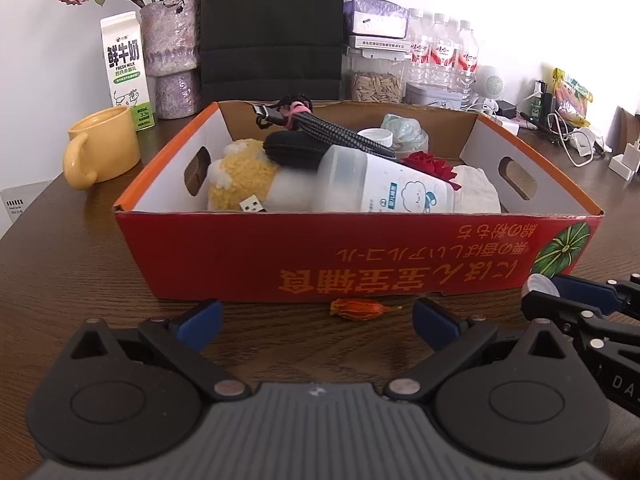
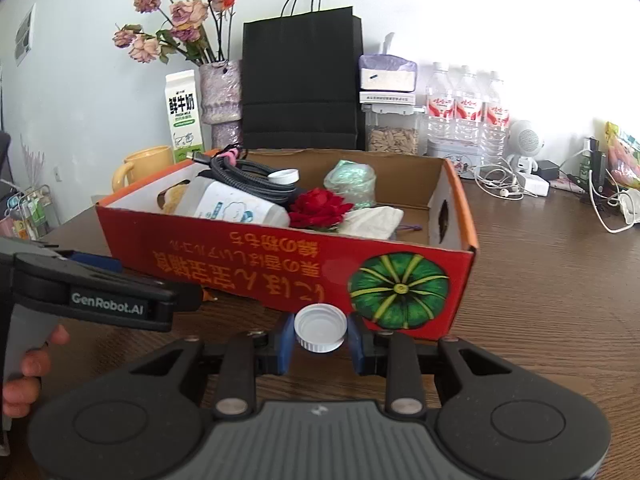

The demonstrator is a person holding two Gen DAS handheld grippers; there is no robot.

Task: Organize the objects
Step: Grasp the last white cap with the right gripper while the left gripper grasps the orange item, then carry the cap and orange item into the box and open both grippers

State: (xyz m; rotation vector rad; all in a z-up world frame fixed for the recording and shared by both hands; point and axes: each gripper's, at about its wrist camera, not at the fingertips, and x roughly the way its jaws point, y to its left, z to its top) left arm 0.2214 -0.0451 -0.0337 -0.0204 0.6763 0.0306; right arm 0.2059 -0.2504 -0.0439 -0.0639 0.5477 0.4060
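A red cardboard box [image 1: 304, 252] stands on the wooden table [image 1: 60, 272]; it also shows in the right wrist view [image 2: 256, 264]. It holds a white plastic bottle [image 1: 384, 184], a yellow plush toy [image 1: 240, 176], a coiled black cable [image 1: 320, 128], a red fabric rose [image 2: 318, 206] and a white cloth [image 2: 376, 220]. My right gripper [image 2: 320, 330] is shut on a white bottle cap [image 2: 320, 326], just in front of the box's near wall. My left gripper [image 1: 318, 322] is open and empty, low over the table before the box. A small dried orange flower [image 1: 356, 307] lies between its fingers [image 1: 204, 318].
A yellow mug [image 1: 100, 148], a milk carton [image 1: 126, 68] and a vase of dried roses [image 1: 172, 56] stand at the back left. A black paper bag [image 2: 302, 80], a seed jar [image 2: 394, 138], water bottles [image 2: 466, 112] and tangled chargers [image 2: 516, 184] line the back and right.
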